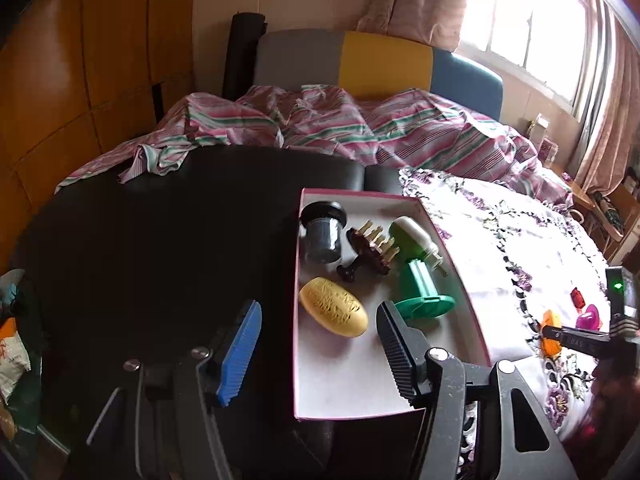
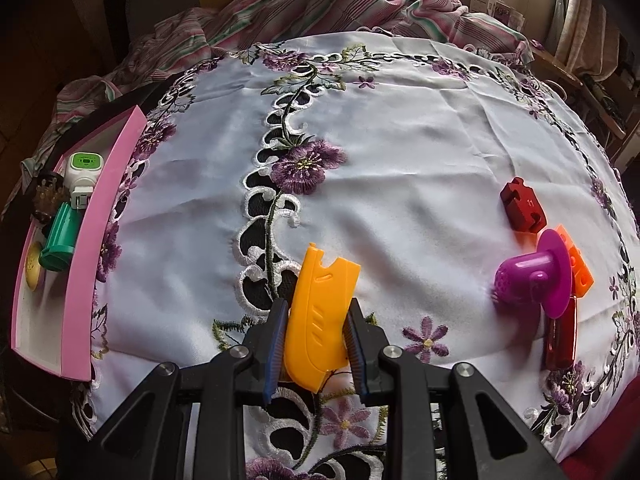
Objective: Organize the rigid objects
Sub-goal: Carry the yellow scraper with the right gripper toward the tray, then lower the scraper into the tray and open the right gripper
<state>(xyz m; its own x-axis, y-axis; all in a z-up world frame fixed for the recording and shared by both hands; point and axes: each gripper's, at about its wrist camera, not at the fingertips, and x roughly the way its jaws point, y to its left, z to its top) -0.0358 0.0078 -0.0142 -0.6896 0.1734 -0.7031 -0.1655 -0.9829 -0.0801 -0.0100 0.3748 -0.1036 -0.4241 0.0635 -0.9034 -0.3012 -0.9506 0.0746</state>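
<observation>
In the left wrist view, the dark tabletop filled the left side, bare and black. The left claw stood with its jaws apart and nothing between them, over the near end of the pink-rimmed box, whose white floor showed in the gap. Inside the box lay a yellow oval soap nearest that claw, a dark jar on its side toward the far left corner, a brown toothed comb just right of the jar, a green and white plug-in device along the right wall, and a green plastic piece with a round flange below it.

Right of the box spread the white embroidered cloth with purple flowers, covering the rest of the tabletop. In the right wrist view the box sat at the cloth's left edge. The right claw was closed on an orange plastic scraper, its blue pads pressing either side while the notched tip pointed away over the cloth. Well to the right lay a dark red block, then a purple mushroom-shaped piece on its side, touching an orange block behind it and a red translucent bar below. A striped bedsheet lay rumpled beyond the cloth.
</observation>
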